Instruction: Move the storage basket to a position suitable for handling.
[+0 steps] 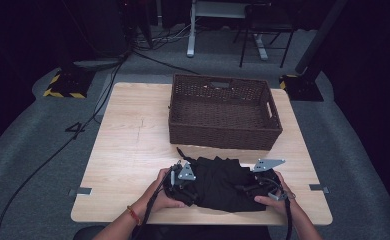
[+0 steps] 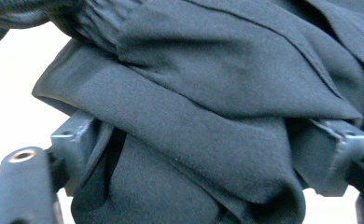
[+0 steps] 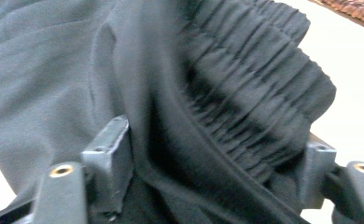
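Folded black garment gripped at both ends near the front edge of the table, basket waiting behind.

High view: black garment [image 1: 223, 182] bundled at the table's [image 1: 128, 150] front edge, midway between its corners; left gripper [image 1: 183, 185] at the bundle's left end, right gripper [image 1: 263, 187] at its right end; brown wicker basket [image 1: 225, 112] at the back edge, seemingly holding nothing, well apart from the cloth. Left gripper view: thick folds packed between both jaws, pinching the garment. Right gripper view: gathered elastic waistband [image 3: 255, 107] and plain fabric filling the gap between the jaws, pressed against the cloth, likewise pinching it. Judged stage: folding seemingly done, grip taken; lifting and placing into the basket not yet done.
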Available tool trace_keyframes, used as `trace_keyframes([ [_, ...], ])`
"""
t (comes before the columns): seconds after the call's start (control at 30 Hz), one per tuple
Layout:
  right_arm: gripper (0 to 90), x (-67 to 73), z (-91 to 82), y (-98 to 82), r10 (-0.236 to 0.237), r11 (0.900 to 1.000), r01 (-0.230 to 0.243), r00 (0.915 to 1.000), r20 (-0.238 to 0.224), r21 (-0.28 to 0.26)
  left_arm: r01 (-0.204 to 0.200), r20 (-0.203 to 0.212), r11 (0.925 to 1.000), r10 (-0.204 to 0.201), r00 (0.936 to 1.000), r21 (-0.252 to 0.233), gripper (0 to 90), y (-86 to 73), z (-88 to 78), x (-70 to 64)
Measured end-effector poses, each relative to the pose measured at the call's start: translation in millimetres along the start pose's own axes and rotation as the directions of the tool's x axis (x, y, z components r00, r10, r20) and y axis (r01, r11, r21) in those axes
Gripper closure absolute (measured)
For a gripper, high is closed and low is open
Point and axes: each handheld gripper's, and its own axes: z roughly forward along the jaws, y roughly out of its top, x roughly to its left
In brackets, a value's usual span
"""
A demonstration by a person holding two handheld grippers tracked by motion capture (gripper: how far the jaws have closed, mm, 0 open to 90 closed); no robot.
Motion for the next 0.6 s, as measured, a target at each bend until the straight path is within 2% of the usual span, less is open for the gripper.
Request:
trace_keyframes([
  [0.13,42.6,0.8,-1.6,-0.8,0.003,1.0,-0.003,0.9995,-0.03,-0.005,-0.031,0.025,0.9995,0.031,0.9992,-0.006,22.4,0.3,-0.8,0.7],
  [0.17,44.9,1.5,-1.8,-0.5,0.005,1.0,-0.006,0.9992,-0.038,-0.002,-0.031,0.025,0.9995,0.031,0.9992,-0.006,26.7,0.3,-0.8,0.7],
  [0.2,47.0,2.1,-1.9,-0.1,0.0,1.0,0.0,0.9992,-0.039,-0.001,-0.049,0.055,0.9988,0.049,0.9973,-0.006,33.8,1.4,-2.1,-0.8],
  [0.23,47.0,2.1,-1.9,-0.1,0.0,1.0,0.0,0.9992,-0.039,-0.001,-0.049,0.055,0.9988,0.049,0.9973,-0.006,39.5,1.4,-2.1,-0.8],
  [0.27,48.8,3.0,-2.3,0.4,-0.004,1.0,0.004,0.9992,-0.04,0.004,-0.054,0.077,0.9985,0.055,0.9955,-0.007,39.5,2.0,-2.7,-1.2],
  [0.3,51.6,4.3,-2.5,1.3,-0.003,1.0,0.003,0.9985,-0.055,0.013,-0.06,0.099,0.9982,0.06,0.9932,-0.009,51.9,2.7,-2.7,-1.3],
  [0.43,54.0,6.5,-2.7,1.8,-0.001,1.0,0.003,0.9976,-0.069,0.022,-0.061,0.119,0.9982,0.06,0.9911,0.0,57.5,4.3,-2.8,0.0],
  [0.6,56.0,10.6,-3.5,1.9,-0.012,1.0,0.013,0.9985,-0.053,0.02,-0.066,0.129,0.9977,0.068,0.9894,-0.016,60.0,2.6,-2.7,2.3],
])
